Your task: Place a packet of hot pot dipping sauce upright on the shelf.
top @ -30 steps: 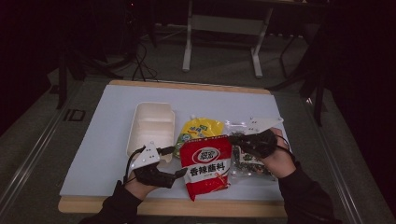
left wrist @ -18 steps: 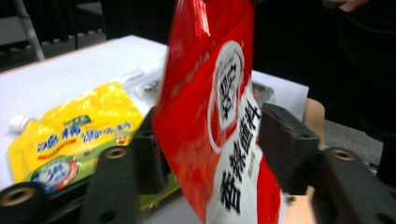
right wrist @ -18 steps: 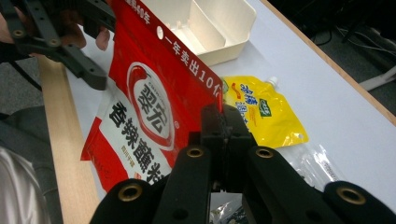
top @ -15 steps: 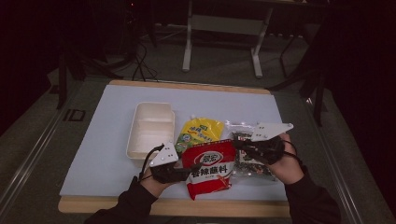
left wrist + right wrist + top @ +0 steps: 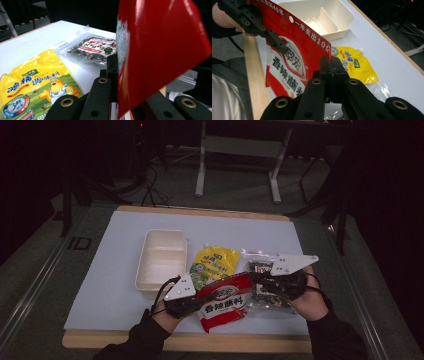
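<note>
1. At lower centre of the high view, the glossy red plastic seasoning packet (image 5: 226, 301) is pinched by the left gripper (image 5: 196, 301) and the right gripper (image 5: 257, 281), each clamping one side edge.
2. The white divided plastic tray (image 5: 161, 260) and the yellow spouted pouch (image 5: 215, 263) lie just behind; the table's (image 5: 240, 227) upper half is bare.

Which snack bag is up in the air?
The red bag is lifted off the table, pinched at each end by the left gripper and right gripper. The yellow pouch and clear seaweed bag lie flat.

red pouch (image 5: 226, 301), yellow pouch (image 5: 215, 263), cream tray (image 5: 161, 259)
</note>
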Motion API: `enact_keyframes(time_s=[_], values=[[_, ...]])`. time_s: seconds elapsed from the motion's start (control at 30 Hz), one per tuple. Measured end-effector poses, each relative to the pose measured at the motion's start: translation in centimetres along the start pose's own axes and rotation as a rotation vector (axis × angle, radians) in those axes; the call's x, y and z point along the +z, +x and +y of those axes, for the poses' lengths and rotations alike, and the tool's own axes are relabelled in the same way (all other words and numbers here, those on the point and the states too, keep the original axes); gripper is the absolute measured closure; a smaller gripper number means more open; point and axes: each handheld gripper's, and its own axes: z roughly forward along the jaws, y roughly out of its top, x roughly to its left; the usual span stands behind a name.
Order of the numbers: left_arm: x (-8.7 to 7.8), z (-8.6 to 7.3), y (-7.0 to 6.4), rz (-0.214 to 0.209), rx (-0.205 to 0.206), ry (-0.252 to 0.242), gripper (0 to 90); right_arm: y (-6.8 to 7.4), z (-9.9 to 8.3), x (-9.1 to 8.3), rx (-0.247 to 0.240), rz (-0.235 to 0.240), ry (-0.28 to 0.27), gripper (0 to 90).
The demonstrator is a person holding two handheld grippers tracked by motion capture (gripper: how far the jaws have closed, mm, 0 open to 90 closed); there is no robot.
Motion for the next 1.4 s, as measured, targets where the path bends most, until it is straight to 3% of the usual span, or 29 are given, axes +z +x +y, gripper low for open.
enact_keyframes(time_s=[0.17, 0.23, 0.27, 0.5, 0.63, 0.8, 1.0, 1.13, 1.2, 1.37, 1.4], values=[[-0.9, 1.0, 0.0, -0.033, 0.013, -0.009, 90.0, 0.5, 0.5, -1.0, -0.016, 0.009, -0.022, 90.0], [-1.3, 1.4, 0.2, -0.012, 0.019, -0.019, 90.0, 0.7, 0.8, -1.4, -0.02, 0.013, -0.036, 90.0], [-1.4, 1.6, 0.5, -0.025, 0.02, -0.026, 90.0, 0.7, 1.0, -1.6, -0.02, 0.021, -0.042, 90.0], [-2.3, 3.1, 1.9, -0.076, 0.088, -0.024, 90.0, 0.9, 1.9, -2.3, -0.032, 0.018, -0.073, 87.9], [-2.7, 4.1, 2.8, -0.093, 0.135, -0.026, 90.0, 0.3, 1.9, -2.5, 0.008, 0.04, -0.1, 71.2], [-3.2, 5.2, 4.5, -0.116, 0.144, -0.051, 90.0, -0.5, 1.2, -2.8, 0.072, 0.026, -0.122, 53.1], [-3.9, 6.6, 7.1, -0.141, 0.127, -0.074, 90.0, -1.5, -0.6, -2.7, 0.154, 0.034, -0.136, 46.9], [-4.5, 7.0, 8.5, -0.134, 0.137, -0.086, 90.0, -1.8, -1.7, -2.3, 0.193, 0.06, -0.134, 32.6], [-4.7, 7.1, 9.3, -0.133, 0.136, -0.081, 90.0, -1.8, -2.2, -2.0, 0.198, 0.047, -0.129, 26.4], [-5.7, 6.7, 11.3, -0.1, 0.114, -0.071, 90.0, -2.2, -3.6, -1.2, 0.242, 0.06, -0.147, 19.1], [-5.8, 6.6, 11.6, -0.091, 0.114, -0.07, 90.0, -2.4, -4.0, -1.0, 0.248, 0.044, -0.163, 18.4]])
